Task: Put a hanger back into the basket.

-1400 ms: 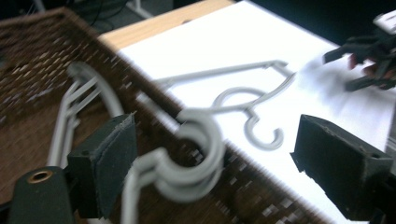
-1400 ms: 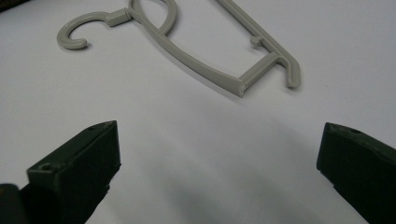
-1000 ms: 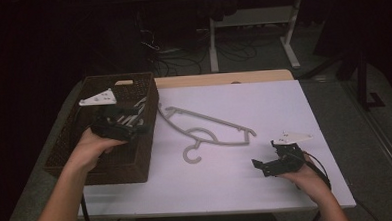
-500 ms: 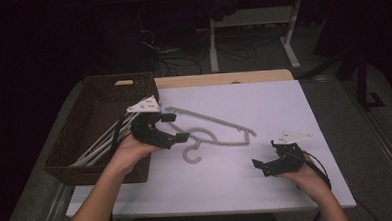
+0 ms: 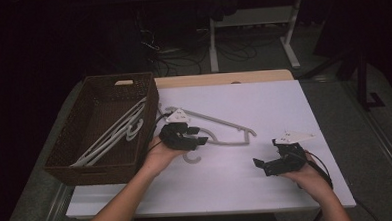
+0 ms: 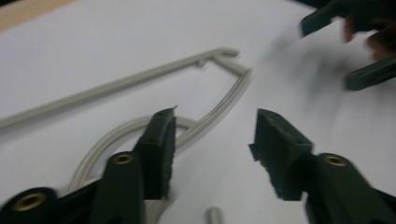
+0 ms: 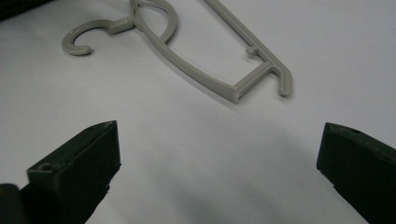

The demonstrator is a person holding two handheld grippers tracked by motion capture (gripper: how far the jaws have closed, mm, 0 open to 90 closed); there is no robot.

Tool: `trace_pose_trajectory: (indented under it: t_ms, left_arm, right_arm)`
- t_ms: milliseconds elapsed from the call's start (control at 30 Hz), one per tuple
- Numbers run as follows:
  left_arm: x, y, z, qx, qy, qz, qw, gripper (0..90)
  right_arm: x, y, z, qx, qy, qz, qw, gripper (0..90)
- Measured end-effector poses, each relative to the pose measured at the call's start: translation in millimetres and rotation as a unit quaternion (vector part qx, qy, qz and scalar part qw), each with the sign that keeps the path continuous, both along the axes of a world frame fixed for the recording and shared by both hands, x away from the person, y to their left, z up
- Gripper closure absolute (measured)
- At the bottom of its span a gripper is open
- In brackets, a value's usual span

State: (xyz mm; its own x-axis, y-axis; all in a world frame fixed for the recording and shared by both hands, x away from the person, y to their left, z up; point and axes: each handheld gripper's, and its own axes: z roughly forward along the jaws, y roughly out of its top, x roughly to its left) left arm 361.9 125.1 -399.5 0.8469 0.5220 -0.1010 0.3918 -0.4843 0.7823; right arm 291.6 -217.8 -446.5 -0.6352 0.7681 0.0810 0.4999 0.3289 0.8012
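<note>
Left gripper (image 5: pixel 197 136), jaws just narrowing but unclamped, hangs low over the hanger (image 5: pixel 225 131).

a brown wicker basket (image 5: pixel 66 155) holding pale hangers (image 5: pixel 116 136) sits left on the white table (image 5: pixel 264 105).

We list the hanger (image 7: pixel 196 65) just ahead of the left gripper (image 6: pixel 212 140) as grey moulded plastic, smooth with a dull sheen. Under both grippers we note the table top (image 5: pixel 264 107), a white matt sheet, with a pale wood strip (image 5: pixel 222 78) at its far edge. Beside the left gripper we enter a basket (image 5: pixel 61 156) of dark brown woven wicker, rough. Gripper pads (image 6: pixel 161 154): black, matt, grainy foam or rubber.
</note>
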Motion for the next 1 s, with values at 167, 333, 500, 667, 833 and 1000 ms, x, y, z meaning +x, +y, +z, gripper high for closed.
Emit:
trace_pose_trajectory:
  t_ms: [167, 333, 500, 667, 833, 1000]
  left_arm:
    - [7.0, -1.9, -18.2, 0.017, 0.009, 0.018, 0.9997, 67.9]
    - [14.1, 4.7, -31.6, 0.040, -0.004, 0.059, 0.9975, 84.3]
    - [17.9, 10.9, -41.6, 0.051, -0.002, 0.080, 0.9955, 89.6]
    - [19.9, 10.7, -50.2, 0.068, 0.007, 0.080, 0.9944, 90.0]
    - [20.0, 8.4, -54.8, 0.077, 0.008, 0.077, 0.9940, 90.0]
    - [17.0, 5.1, -53.4, 0.074, 0.009, 0.064, 0.9951, 90.0]
  right_arm:
    - [-0.2, -1.5, -0.8, 0.000, -0.001, 0.001, 1.0000, 0.0]
    - [-0.1, -1.3, -1.2, 0.000, -0.001, 0.002, 1.0000, 0.0]
    - [0.4, -0.4, -1.7, -0.002, 0.001, 0.002, 1.0000, 0.0]
    - [0.2, -0.1, -1.8, -0.003, 0.001, 0.004, 1.0000, 0.0]
    - [0.1, -0.6, -1.7, -0.002, 0.000, 0.004, 1.0000, 0.0]
    - [0.2, -0.3, -1.7, -0.001, 0.001, 0.004, 1.0000, 0.0]
